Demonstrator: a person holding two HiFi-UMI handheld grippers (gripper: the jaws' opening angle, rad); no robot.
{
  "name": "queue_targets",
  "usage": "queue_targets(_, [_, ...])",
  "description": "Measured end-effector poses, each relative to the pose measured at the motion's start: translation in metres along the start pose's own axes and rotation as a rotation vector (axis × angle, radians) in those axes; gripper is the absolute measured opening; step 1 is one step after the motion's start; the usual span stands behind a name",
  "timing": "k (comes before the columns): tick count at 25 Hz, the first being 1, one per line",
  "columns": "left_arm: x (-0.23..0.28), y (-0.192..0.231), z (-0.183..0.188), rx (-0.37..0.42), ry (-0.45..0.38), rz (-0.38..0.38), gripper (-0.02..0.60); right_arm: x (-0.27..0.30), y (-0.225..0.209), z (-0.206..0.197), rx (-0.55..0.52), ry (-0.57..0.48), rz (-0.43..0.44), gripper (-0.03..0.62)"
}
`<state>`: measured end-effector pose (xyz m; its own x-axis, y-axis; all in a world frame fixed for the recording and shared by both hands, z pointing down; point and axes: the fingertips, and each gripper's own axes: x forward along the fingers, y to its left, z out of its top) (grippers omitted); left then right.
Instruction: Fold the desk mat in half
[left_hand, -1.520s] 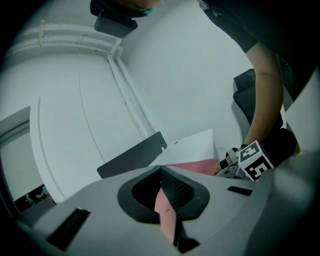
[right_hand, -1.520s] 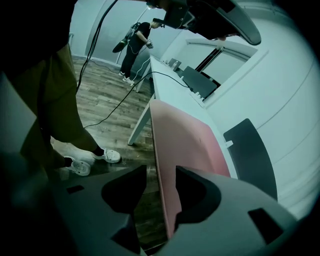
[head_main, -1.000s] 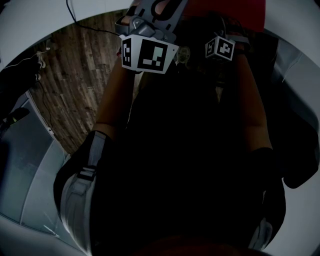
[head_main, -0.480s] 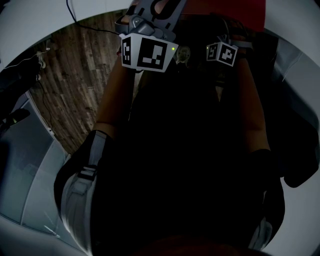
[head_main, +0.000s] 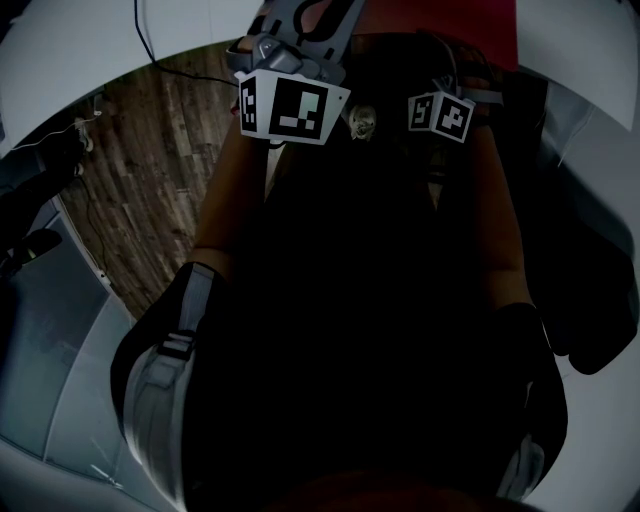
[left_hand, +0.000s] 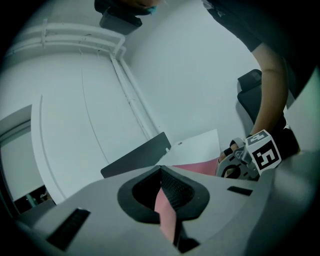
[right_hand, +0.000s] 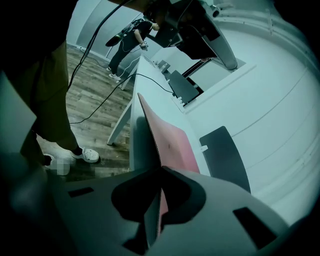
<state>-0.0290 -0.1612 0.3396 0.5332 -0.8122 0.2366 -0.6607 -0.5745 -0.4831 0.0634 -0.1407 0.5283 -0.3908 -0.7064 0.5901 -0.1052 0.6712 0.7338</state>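
The desk mat (right_hand: 172, 142) is pink on one face and grey on the other. It lies on a white table (right_hand: 131, 125). My right gripper (right_hand: 161, 174) is shut on the mat's near edge, which rises off the table. Its jaws have just been closing, with the mat between them. My left gripper (left_hand: 161, 174) is shut on another part of the pink edge (left_hand: 166, 216). The right gripper's cube (left_hand: 262, 153) shows beside it in the left gripper view. In the dark head view only the left cube (head_main: 290, 106) and the right cube (head_main: 442, 114) show. The jaws are hidden there.
A dark grey pad (right_hand: 226, 156) lies beyond the mat, with a white sheet (left_hand: 199, 145) next to it. Black gear (right_hand: 182, 87) stands further along the table. Cables run over the wood floor (right_hand: 95, 100). A person (right_hand: 127, 42) stands far off, and a shoe (right_hand: 88, 154) is near the table leg.
In the head view the right gripper's cube has tilted and shifted a little lower in the picture. The left cube has hardly moved.
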Motion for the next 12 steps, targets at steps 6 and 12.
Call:
queue_targets(6, [0.018,0.02,0.004,0.006,-0.016,-0.003,0.012,-0.001,-0.026,0.005,0.015,0.006,-0.028,0.038])
queue_targets(12, [0.041,0.042,0.011,0.017,-0.044,-0.017,0.012,0.0,-0.062,0.007,0.045,0.027,-0.077,0.038])
